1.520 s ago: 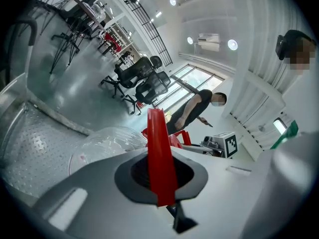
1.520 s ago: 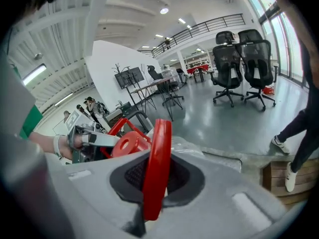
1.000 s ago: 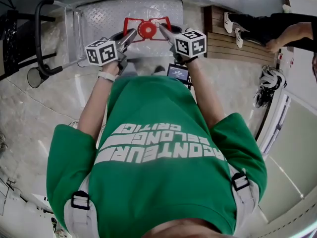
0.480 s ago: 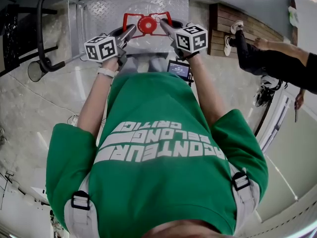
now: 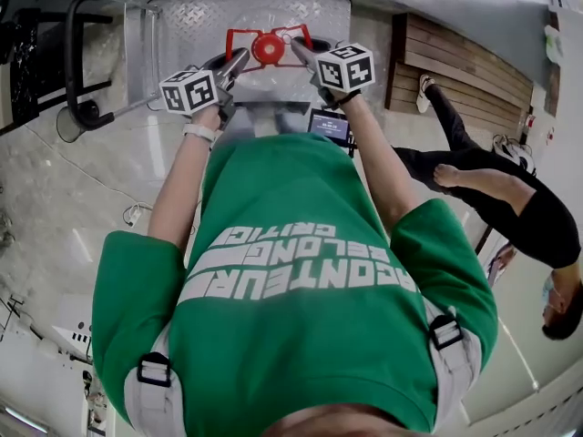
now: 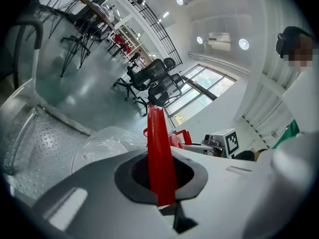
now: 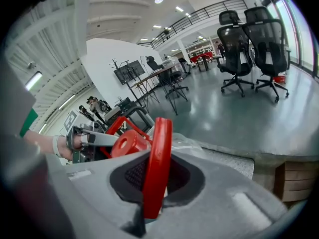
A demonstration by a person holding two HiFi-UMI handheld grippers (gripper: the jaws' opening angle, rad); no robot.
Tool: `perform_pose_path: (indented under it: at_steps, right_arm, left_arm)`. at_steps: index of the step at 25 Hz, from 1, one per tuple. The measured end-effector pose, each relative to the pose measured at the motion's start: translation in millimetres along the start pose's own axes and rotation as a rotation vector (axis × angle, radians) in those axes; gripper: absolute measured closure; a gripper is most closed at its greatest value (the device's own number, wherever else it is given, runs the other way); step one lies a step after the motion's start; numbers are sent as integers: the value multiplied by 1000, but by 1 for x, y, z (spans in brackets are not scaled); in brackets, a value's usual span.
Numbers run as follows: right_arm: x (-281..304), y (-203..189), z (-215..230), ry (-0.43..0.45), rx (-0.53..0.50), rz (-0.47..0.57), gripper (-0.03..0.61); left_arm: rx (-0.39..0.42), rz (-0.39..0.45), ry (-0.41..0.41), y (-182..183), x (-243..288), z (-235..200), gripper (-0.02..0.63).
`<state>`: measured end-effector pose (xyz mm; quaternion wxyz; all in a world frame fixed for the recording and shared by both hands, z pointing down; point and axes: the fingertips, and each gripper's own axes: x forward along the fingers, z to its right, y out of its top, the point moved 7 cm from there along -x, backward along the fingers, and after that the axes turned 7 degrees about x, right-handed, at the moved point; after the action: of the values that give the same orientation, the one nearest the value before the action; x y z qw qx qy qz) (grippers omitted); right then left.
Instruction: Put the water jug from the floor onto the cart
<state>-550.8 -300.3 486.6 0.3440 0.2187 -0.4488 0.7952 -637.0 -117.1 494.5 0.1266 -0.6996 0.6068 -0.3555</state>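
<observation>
Left gripper view shows the left hand-held gripper point(image 6: 159, 176) clamped shut on the red handle point(image 6: 157, 143) of the water jug point(image 6: 107, 143). The right hand-held gripper point(image 7: 154, 178) pinches that handle's other end. In the head view the handle runs left-right between them, both equally near. The jug is over the cart point(image 5: 182, 21) deck at upper centre; whether it rests there I cannot tell. Grey floor point(image 5: 82, 198) and office chairs point(image 6: 154, 78) lie beyond.

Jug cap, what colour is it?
Red. The cap shows best in the right gripper view.
</observation>
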Motion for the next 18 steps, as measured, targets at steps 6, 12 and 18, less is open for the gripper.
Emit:
perform_pose_path:
  at_steps: [6,12,18]
  right_arm:
    - [7,-9,44,-4,38,-9,563]
    - [28,-23,78,-22,86,-20,561]
    - [55,-45,107,-35,119,-43,561]
  left_arm:
    - [-32,-32,-12,-12,42,-13,586]
    - [-100,-79,-24,-28,77,-40,586]
    - [-141,-149,-8,-53,101,-72,588]
